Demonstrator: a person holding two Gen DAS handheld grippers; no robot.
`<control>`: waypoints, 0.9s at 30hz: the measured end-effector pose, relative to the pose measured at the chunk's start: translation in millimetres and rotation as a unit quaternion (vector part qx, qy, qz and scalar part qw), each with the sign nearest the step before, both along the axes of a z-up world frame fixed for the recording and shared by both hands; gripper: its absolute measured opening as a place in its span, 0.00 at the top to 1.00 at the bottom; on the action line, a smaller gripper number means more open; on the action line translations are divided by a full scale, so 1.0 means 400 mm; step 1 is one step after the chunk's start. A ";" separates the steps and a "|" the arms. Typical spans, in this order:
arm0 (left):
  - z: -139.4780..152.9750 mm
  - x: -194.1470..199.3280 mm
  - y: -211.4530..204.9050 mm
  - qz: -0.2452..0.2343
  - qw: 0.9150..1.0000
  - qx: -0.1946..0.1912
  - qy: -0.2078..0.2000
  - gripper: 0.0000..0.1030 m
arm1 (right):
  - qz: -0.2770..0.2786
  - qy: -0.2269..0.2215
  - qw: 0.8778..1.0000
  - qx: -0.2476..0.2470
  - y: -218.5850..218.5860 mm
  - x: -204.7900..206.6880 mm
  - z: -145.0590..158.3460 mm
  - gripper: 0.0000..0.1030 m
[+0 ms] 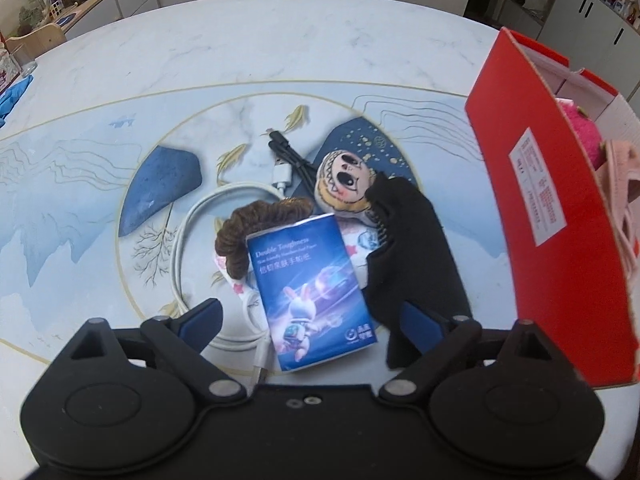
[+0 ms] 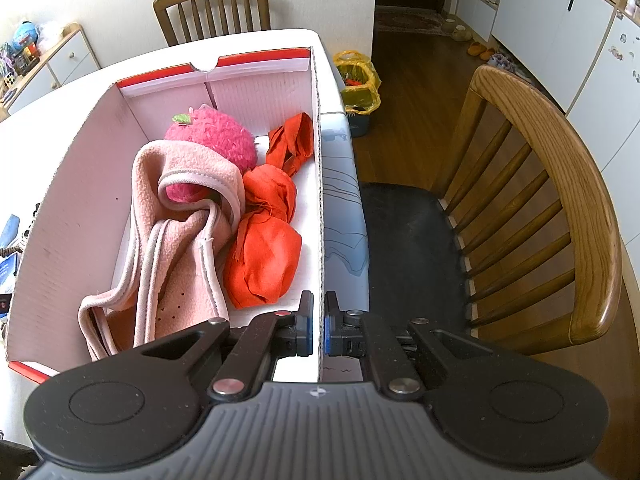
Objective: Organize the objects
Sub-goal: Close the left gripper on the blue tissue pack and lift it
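A pile lies mid-table in the left wrist view: a blue tissue pack (image 1: 312, 292), a brown hair scrunchie (image 1: 256, 232), a small doll head (image 1: 346, 184), a black cloth (image 1: 412, 256), a white cable (image 1: 208, 256) and a black cable (image 1: 288, 156). My left gripper (image 1: 316, 320) is open, its fingers on either side of the tissue pack. The red box (image 1: 536, 216) stands at the right. My right gripper (image 2: 319, 324) is shut on the box's right wall (image 2: 320, 200). Inside the box lie a pink plush (image 2: 216, 140), a pink cloth (image 2: 180, 232) and an orange cloth (image 2: 268, 240).
The table (image 1: 240, 64) is white marble with a blue painted pattern. A wooden chair (image 2: 540, 216) stands close beside the table's right edge. Another chair (image 2: 212, 4) is at the far side. A yellow-lined bin (image 2: 358, 80) stands on the floor.
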State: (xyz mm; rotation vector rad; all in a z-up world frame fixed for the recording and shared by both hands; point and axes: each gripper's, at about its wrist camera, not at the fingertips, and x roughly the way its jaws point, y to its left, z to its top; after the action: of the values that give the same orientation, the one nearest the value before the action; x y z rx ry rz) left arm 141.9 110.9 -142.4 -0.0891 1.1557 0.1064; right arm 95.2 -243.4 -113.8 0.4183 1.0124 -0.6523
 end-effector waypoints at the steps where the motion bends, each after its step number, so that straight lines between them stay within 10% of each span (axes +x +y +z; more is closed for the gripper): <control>1: -0.004 -0.001 0.001 0.000 1.000 0.001 -0.001 0.11 | 0.000 0.000 1.000 0.000 0.000 0.000 0.000 0.96; 13: -0.013 -0.005 0.011 0.000 1.000 -0.016 0.005 0.49 | -0.004 0.001 1.000 0.000 0.000 0.000 -0.002 0.96; 27: 0.079 -0.023 0.012 -0.005 0.999 -0.031 -0.009 0.53 | -0.010 0.000 1.000 -0.001 0.000 0.001 -0.001 0.96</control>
State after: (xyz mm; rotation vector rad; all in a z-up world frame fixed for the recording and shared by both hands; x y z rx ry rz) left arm 132.6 115.6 -110.7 -0.1385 1.1409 0.0602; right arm 95.6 -243.6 -114.4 0.4276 1.0097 -0.6707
